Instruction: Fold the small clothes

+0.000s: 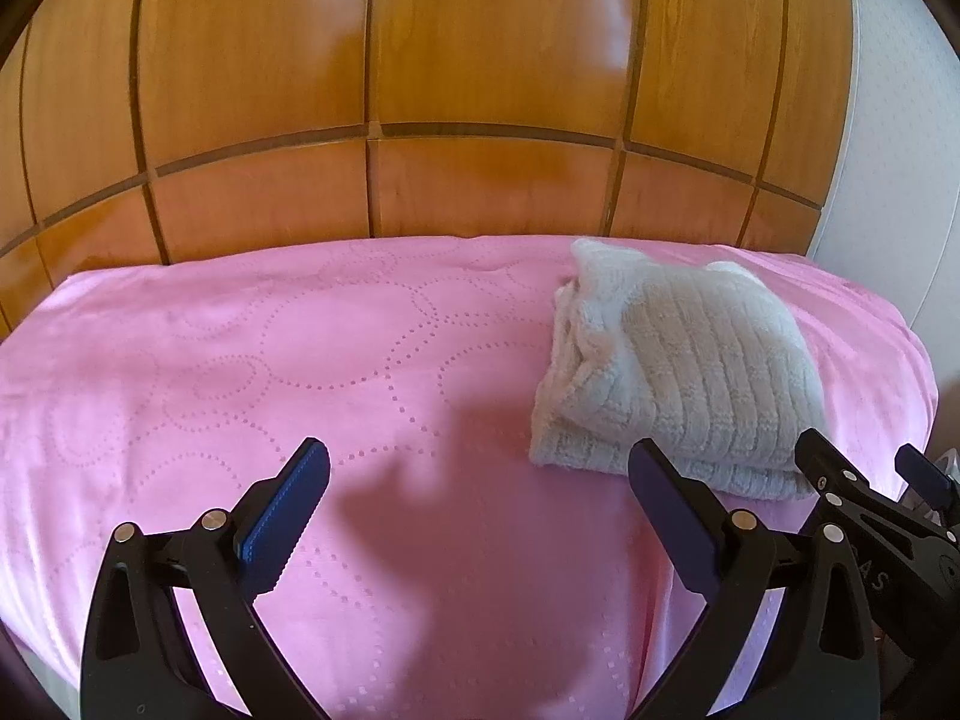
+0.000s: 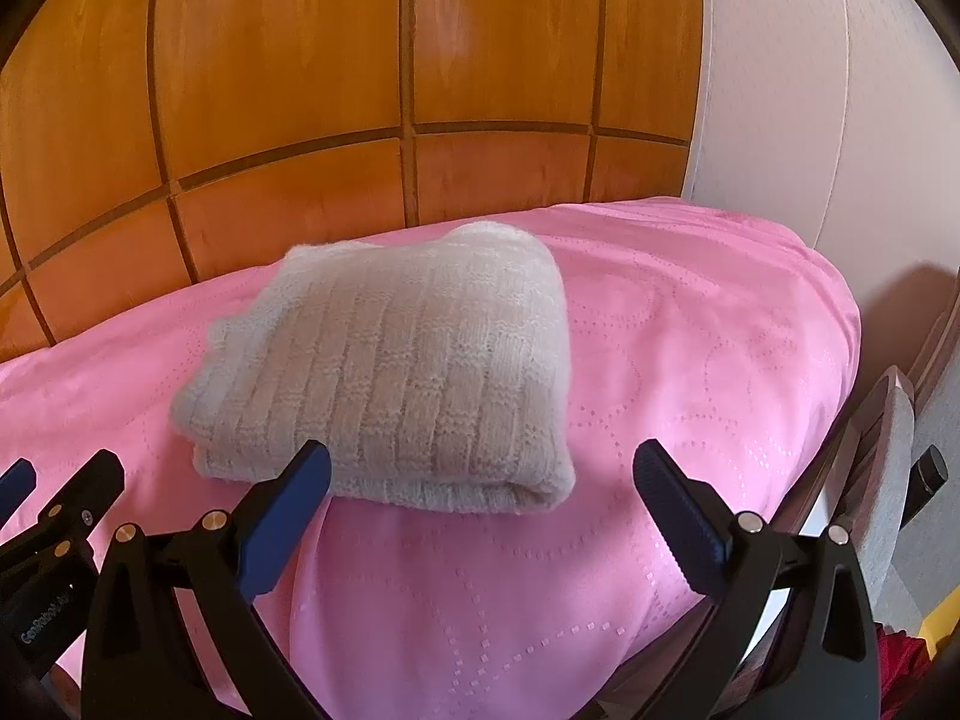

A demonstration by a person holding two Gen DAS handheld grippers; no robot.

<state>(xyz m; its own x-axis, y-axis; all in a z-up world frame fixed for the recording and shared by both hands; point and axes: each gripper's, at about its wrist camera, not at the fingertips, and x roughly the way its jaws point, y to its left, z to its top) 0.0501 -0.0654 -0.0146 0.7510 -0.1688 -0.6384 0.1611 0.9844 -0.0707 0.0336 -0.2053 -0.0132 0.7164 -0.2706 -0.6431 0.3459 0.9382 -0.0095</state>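
**Knit already folded on the bed, both grippers empty**

A small pale ribbed knit lay on a bed covered with a pink spread. The knit was folded into a compact, thick bundle with stacked layers showing along its near edge. It sat towards the far side of the bed, close to the wooden panelling behind it, and nothing touched it.

The left gripper hovered over bare pink spread to the left of the knit, its jaws spread wide with nothing between them. Its right finger overlapped the knit's near corner in the left wrist view, but whether it touched the knit could not be told. The right gripper hung just in front of the knit's near edge, jaws also wide and empty; its left finger stood before the fold without clear contact.

Judging from this, the folding of this knit looked finished: the bundle was tidy, squared and released. No other loose garment showed on the bed near the knit. What might remain, if anything, was to fetch another piece; a red cloth showed off the bed's near right corner, but what it was could not be told.
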